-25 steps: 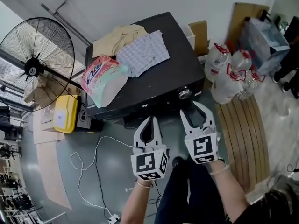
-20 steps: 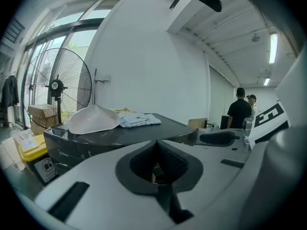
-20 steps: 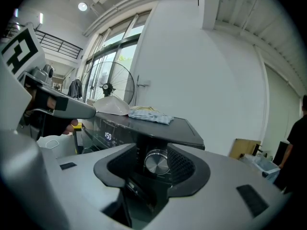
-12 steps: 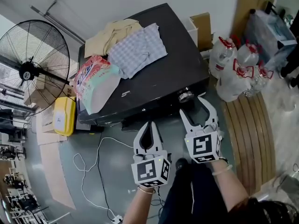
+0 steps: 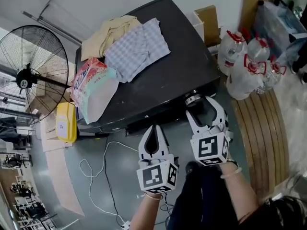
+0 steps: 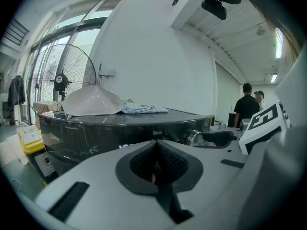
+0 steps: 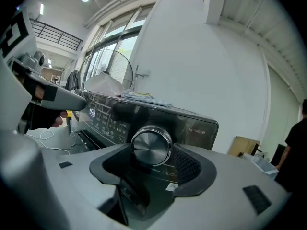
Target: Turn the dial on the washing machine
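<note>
The dark washing machine [image 5: 163, 80] fills the middle of the head view, with its silver dial [image 5: 193, 98] on the front panel at the right. My right gripper [image 5: 203, 107] is just in front of the dial. Its jaws have just been opening and stand open. In the right gripper view the dial [image 7: 151, 145] shows in the gap of my right gripper [image 7: 154, 163], and the pads do not press on it. My left gripper [image 5: 153, 130] hangs shut and empty, lower and to the left. From my left gripper [image 6: 156, 143] the dial [image 6: 194, 137] appears off to the right.
Folded clothes [image 5: 132, 47] and a detergent bag [image 5: 91, 90] lie on the machine's lid. A standing fan [image 5: 31, 80] and a yellow jug [image 5: 66, 122] are at the left, with water bottles [image 5: 242, 66] and a wooden pallet [image 5: 264, 128] at the right. A white cable [image 5: 100, 171] trails on the floor. Two people [image 6: 249, 107] stand far off.
Both grippers have sunk and come closer to the machine's front panel. The right gripper's jaws have spread wider around the dial's position. The left gripper stays shut.
</note>
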`<state>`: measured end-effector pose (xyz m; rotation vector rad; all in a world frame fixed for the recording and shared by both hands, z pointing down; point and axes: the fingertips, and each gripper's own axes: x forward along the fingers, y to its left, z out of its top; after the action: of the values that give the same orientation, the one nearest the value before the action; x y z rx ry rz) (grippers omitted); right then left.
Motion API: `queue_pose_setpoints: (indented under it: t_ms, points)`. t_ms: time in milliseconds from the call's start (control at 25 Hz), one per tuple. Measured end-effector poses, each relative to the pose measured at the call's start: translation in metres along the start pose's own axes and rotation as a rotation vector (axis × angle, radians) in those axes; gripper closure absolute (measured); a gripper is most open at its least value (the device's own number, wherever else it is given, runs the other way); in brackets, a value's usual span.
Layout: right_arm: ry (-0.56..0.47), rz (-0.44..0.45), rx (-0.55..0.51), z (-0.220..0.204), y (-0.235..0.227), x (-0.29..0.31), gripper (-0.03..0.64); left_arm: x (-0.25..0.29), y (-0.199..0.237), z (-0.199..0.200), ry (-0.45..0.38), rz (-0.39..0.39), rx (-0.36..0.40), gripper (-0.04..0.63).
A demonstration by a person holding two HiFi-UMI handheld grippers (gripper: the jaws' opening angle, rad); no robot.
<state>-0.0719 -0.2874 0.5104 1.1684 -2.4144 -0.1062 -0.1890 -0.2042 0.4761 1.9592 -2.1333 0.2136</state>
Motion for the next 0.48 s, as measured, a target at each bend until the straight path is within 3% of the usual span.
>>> queue_pose_setpoints:
  t_ms: [160, 480]
  points:
    - [-0.025, 0.009, 0.073, 0.0011, 0.0015, 0.0029, 0.336, 0.0032, -0.0012, -0.0011, 0.004, -0.008, -0.003, 0.578]
    - [-0.077, 0.065, 0.483, -0.0069, -0.0029, 0.0027, 0.336, 0.0036, -0.0078, -0.0048, 0.006, -0.024, -0.008, 0.578]
